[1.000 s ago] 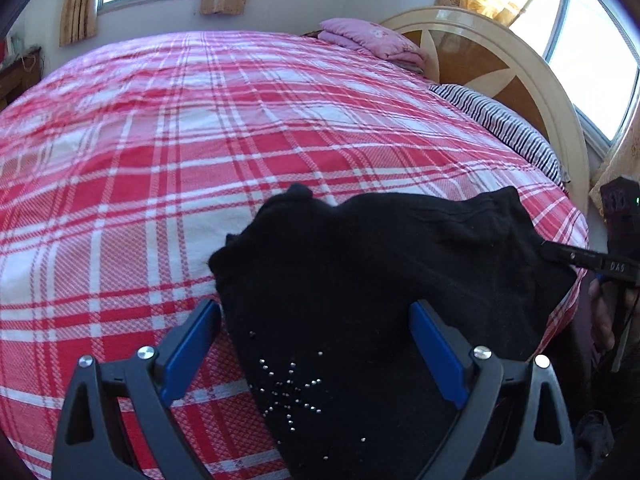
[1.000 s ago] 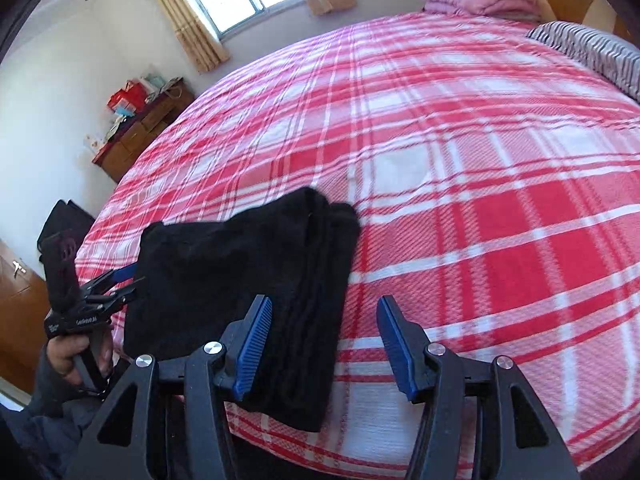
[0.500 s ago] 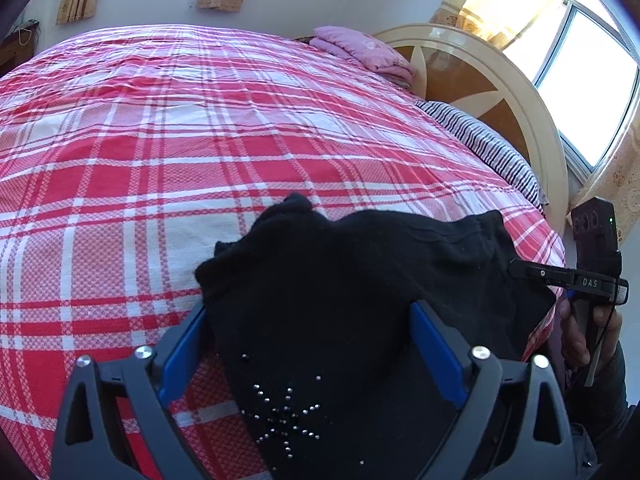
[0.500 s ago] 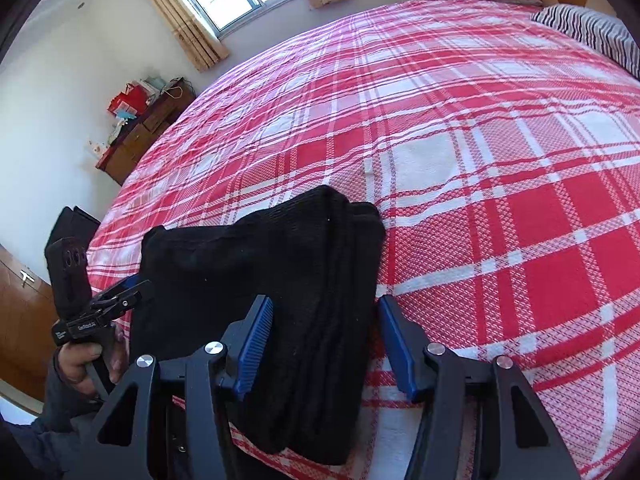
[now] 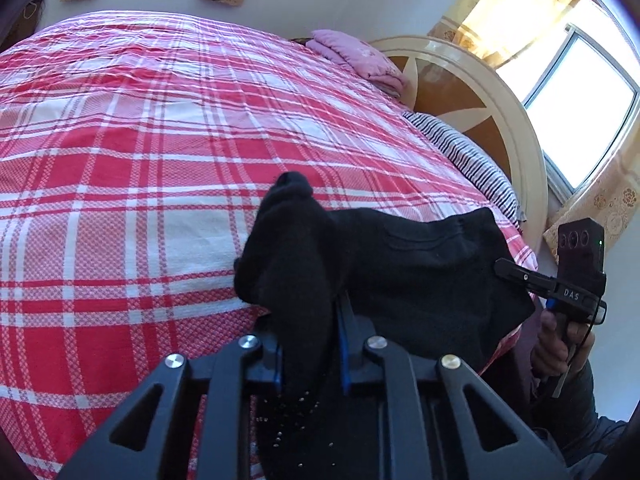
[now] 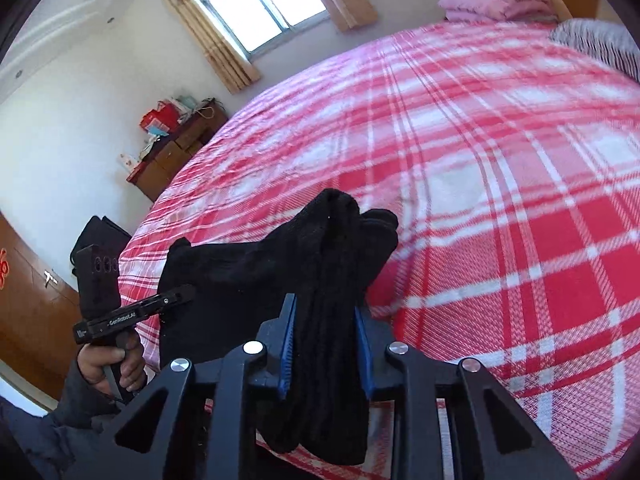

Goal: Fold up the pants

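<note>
I am closing my left gripper [image 5: 310, 354] on the left near corner of the black pants [image 5: 420, 276], and my right gripper [image 6: 325, 346] on their right near corner; cloth is bunching between both pairs of pads. The pants are lying at the near edge of the plaid bed [image 5: 140, 184], their long axis running left to right between my hands, so the fold should be going away from me.
</note>
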`<state>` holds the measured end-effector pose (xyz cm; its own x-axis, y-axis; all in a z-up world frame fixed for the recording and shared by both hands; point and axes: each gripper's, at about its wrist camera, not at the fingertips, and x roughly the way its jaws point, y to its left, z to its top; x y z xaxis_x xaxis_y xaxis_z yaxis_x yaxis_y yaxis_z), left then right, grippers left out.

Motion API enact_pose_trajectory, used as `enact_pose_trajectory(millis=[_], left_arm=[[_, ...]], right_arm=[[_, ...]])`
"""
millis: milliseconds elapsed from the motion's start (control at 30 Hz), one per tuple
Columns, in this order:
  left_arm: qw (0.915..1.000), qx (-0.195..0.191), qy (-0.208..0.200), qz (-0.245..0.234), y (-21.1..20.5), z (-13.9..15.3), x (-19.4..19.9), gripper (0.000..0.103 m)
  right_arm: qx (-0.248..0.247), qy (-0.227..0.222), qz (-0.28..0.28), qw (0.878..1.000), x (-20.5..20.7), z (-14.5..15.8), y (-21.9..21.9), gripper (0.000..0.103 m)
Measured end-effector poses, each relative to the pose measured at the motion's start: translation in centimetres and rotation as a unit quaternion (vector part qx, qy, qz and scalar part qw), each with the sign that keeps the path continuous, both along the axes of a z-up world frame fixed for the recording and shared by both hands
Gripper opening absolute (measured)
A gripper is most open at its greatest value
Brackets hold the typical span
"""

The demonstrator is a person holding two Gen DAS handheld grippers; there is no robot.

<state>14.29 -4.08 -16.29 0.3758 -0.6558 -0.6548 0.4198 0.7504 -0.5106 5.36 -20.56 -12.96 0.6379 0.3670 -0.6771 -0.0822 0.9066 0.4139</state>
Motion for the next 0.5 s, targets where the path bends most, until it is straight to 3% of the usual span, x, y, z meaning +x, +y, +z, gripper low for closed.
enact_pose_trajectory(millis=[233,500], left_arm=[[0.9995,-0.022,-0.01,0.02,2.0,2.0,0.6,0.014],[0.997,0.008,-0.048,0.061,6.4,4.7,2.7,0.014]], right_arm=[[-0.01,-0.004,0.021,1.0,2.3,1.3,1.3,0.027],[-0.023,-0.024,0.085,0.996,8.8,4.4,6.1,0.027]])
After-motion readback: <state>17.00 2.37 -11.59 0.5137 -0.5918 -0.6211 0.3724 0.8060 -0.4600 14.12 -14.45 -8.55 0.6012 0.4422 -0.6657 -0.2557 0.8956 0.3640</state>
